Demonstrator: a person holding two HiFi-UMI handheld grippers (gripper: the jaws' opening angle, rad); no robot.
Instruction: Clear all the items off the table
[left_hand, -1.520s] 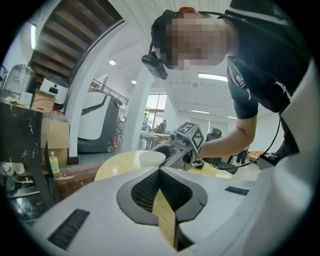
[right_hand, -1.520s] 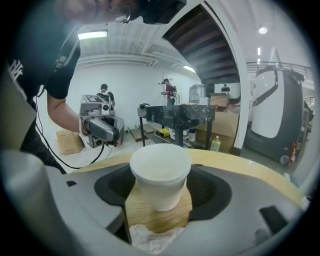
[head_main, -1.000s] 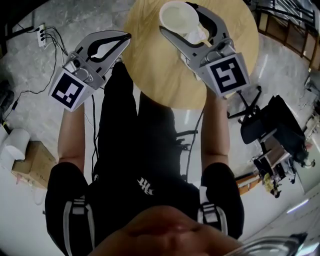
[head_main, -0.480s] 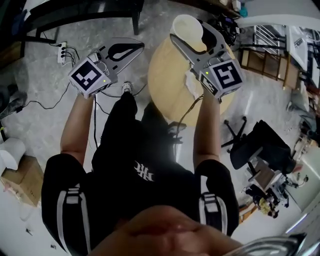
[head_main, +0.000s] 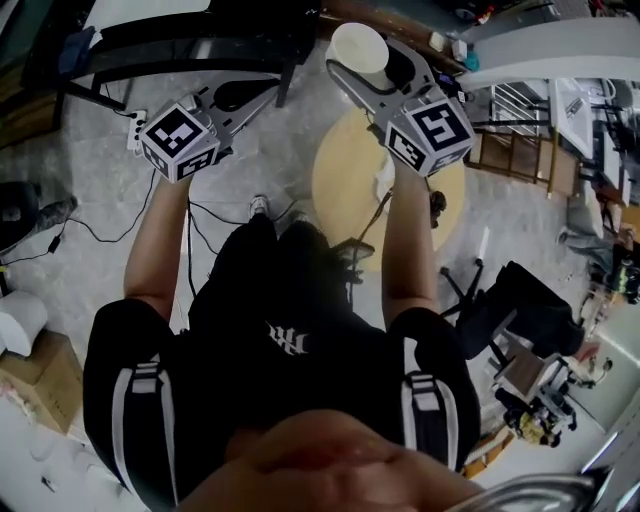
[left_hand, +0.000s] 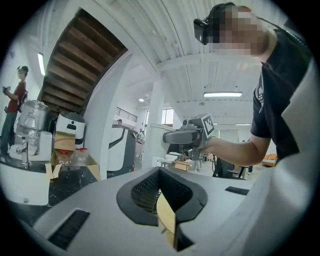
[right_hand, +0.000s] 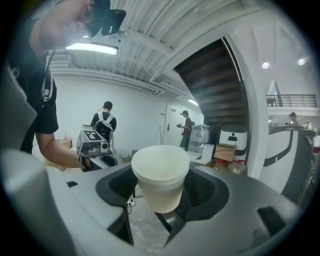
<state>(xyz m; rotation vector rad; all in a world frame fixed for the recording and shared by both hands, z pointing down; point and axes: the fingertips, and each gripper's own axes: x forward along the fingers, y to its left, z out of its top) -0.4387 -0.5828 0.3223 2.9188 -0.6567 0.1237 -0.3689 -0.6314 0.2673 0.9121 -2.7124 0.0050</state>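
My right gripper is shut on a white foam cup, held upright high above the floor; in the right gripper view the cup sits between the dark pads of the right gripper. My left gripper is raised beside it, jaws together. In the left gripper view a thin tan card stands wedged between the jaws of the left gripper. The round wooden table lies far below, with a crumpled white paper on it.
A black office chair stands right of the table. A power strip with cables lies on the floor at left, a cardboard box at the lower left. Two other people stand farther back in the room.
Both grippers have risen and moved off the table, the cup still held. The table now looks smaller and sits below the right arm.
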